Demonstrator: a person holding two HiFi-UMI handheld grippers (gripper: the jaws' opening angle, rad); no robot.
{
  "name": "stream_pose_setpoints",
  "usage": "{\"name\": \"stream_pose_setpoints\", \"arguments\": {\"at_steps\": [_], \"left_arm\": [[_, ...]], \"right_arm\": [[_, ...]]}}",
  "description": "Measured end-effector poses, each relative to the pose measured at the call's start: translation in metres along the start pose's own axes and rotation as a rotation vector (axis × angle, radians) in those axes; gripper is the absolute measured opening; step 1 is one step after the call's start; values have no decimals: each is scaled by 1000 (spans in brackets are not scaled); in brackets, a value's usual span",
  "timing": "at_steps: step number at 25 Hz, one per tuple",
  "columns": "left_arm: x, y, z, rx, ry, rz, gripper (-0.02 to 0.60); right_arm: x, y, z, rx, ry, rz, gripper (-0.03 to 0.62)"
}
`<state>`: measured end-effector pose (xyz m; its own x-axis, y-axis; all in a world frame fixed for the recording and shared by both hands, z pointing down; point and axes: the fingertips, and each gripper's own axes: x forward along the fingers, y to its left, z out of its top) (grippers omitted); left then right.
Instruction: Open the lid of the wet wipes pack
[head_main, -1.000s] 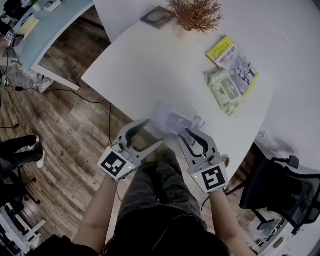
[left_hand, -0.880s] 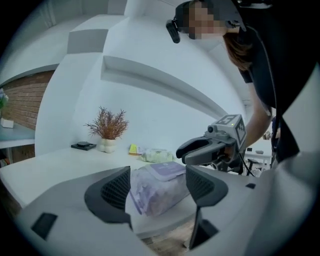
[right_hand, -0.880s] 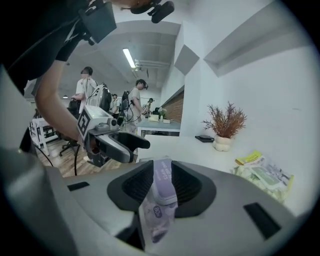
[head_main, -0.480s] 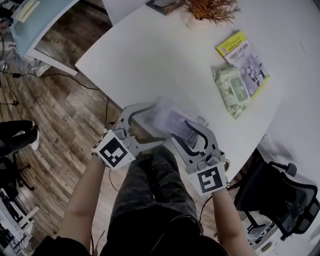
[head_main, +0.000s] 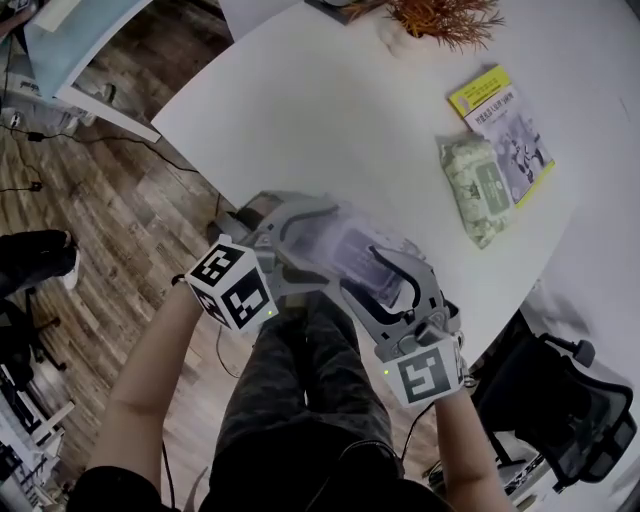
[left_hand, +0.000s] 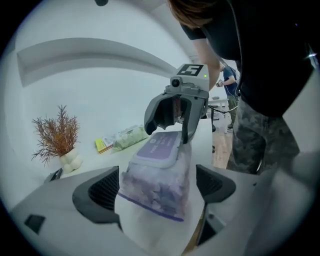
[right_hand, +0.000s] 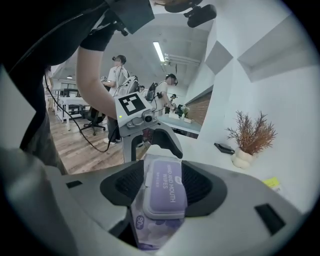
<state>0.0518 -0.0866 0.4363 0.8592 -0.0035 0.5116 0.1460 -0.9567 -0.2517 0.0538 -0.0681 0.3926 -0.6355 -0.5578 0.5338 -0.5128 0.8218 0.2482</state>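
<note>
Purple-topped wet wipes pack (head_main: 352, 250) is lying at near edge of table (head_main: 330, 110), lid (left_hand: 159, 146) shut. Left gripper (left_hand: 157, 189) and right gripper (right_hand: 162, 186) have just been opening jaws; both are standing wide around pack, neither pressing it. Probably preparing hold before lifting lid.

Your wipes pack (head_main: 350, 250) is mottled purple with a lilac lid (right_hand: 165, 192). The table (head_main: 330, 130) is white and the far pack (head_main: 482, 190) pale green.

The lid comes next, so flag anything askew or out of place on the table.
The purple wet wipes pack lies slanted right at the table's near edge, lid shut. The green pack overlaps the yellow booklet's edge. Nothing spilled.
</note>
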Motion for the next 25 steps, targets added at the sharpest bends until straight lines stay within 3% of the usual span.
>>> {"name": "stream_pose_setpoints", "arguments": {"at_steps": [10,19,25], "left_arm": [[13,7,5,-2,-25,-71,466],[16,6,4,-64,17,-4,465],[16,5,5,-145,41,50,463]], "right_arm": [[8,0,-2,-38,28,-33,232],[10,1,-4,-71,7,-23,232],[6,0,-6,-84,-16,18,232]]}}
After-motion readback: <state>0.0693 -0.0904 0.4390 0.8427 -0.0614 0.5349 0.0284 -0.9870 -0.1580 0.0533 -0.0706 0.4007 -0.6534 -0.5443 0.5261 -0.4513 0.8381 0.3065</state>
